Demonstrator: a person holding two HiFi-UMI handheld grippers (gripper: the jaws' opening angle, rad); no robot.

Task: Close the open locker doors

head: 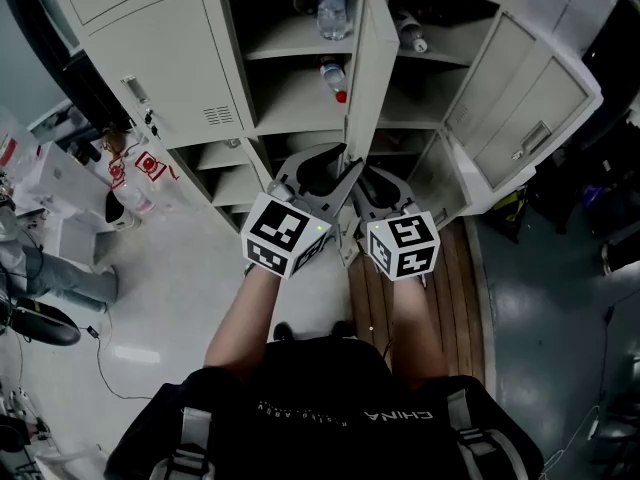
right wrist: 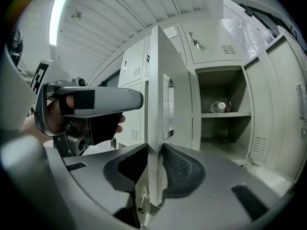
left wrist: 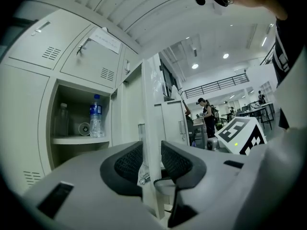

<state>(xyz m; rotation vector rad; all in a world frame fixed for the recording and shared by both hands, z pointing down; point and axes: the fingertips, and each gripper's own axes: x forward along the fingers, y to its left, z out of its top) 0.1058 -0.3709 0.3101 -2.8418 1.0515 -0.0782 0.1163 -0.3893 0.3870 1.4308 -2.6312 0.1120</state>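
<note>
Closing of the middle door [head: 368, 68] is the step in hand. It stands swung out from the lockers [head: 170, 58], edge-on toward us, with the compartment behind it open and bottles [head: 333, 8] on its shelves. We have both tools on its free edge. The left tool [left wrist: 152, 159] is closed on the door, with a pad [left wrist: 128, 162] against each face. The right tool [right wrist: 154, 164] grips the same edge just beside it, its pads [right wrist: 178, 164] likewise pressed to both sides. From above, the two tools sit side by side at the door's lower part, close in front of us.

We judge the task to be at an early stage. This door is not yet shut, and a second door [head: 525, 108] farther right hangs wide open, well apart from both tools.

Next, we think, the door has to be swung on its hinge until it lies flush in its frame. Since the tools straddle the edge, they would have to let go and slip off before the gap shuts, and the last part would be a push on the outer face. After that we would go to the right-hand door.
</note>
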